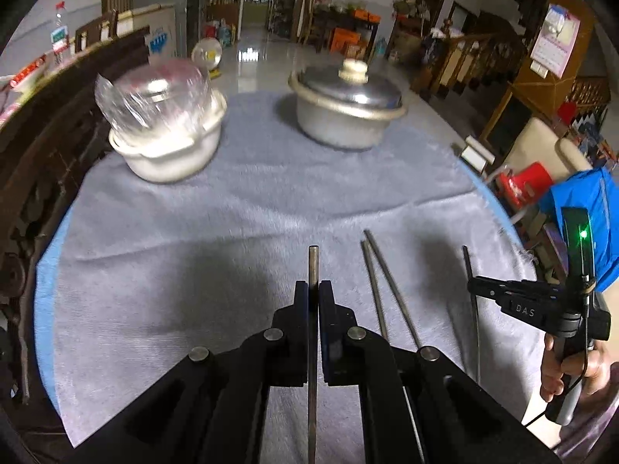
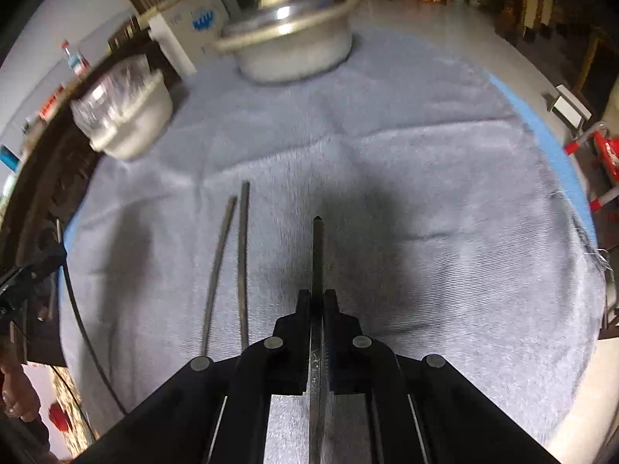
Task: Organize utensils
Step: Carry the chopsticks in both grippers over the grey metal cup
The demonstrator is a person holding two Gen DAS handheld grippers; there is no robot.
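My left gripper (image 1: 313, 290) is shut on a metal chopstick (image 1: 313, 265) that sticks forward above the grey cloth. Two more metal chopsticks (image 1: 381, 286) lie side by side on the cloth just to its right. My right gripper (image 2: 318, 297) is shut on another metal chopstick (image 2: 318, 255), held above the cloth. The lying pair (image 2: 232, 263) shows to its left. The right gripper also shows in the left wrist view (image 1: 474, 284) at the right edge, with its chopstick (image 1: 472, 309).
A lidded metal pot (image 1: 344, 110) stands at the far middle of the round table. A white pot with a plastic-wrapped lid (image 1: 166, 131) stands far left. The grey cloth (image 1: 232, 232) covers the table. A carved wooden bench back (image 1: 35, 162) runs along the left.
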